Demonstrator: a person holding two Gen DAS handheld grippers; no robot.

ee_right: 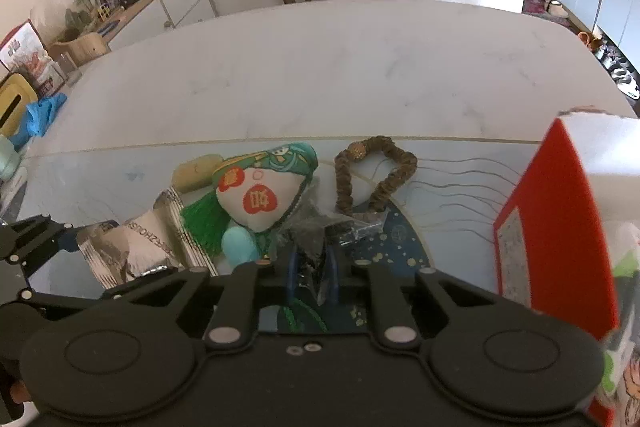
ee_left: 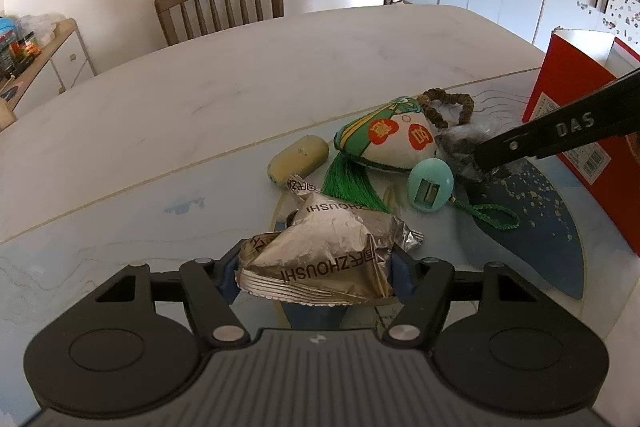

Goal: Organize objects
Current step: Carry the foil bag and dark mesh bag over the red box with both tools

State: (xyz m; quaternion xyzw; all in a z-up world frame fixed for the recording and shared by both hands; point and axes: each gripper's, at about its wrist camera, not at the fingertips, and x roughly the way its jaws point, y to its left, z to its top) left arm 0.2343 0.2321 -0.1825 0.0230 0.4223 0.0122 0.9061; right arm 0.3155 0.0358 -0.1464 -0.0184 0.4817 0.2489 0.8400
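My left gripper (ee_left: 314, 277) is shut on a silver foil snack packet (ee_left: 324, 255), held just above the mat; the packet also shows in the right wrist view (ee_right: 132, 251). My right gripper (ee_right: 312, 267) is shut on a clear plastic bag of small dark parts (ee_right: 340, 227), seen in the left wrist view (ee_left: 464, 143) under its black finger. Between them lie a green-and-white zongzi sachet with a green tassel (ee_left: 384, 139), a teal egg-shaped sharpener (ee_left: 430, 185), a tan oval case (ee_left: 298, 157) and a brown bead bracelet (ee_right: 376, 175).
An open red box (ee_left: 580, 107) stands at the right, close to my right gripper; it shows in the right wrist view (ee_right: 556, 227). The objects lie on a pale mat with a dark blue disc (ee_left: 532, 227) on a white table (ee_left: 240, 75). A wooden chair (ee_left: 220, 3) stands behind.
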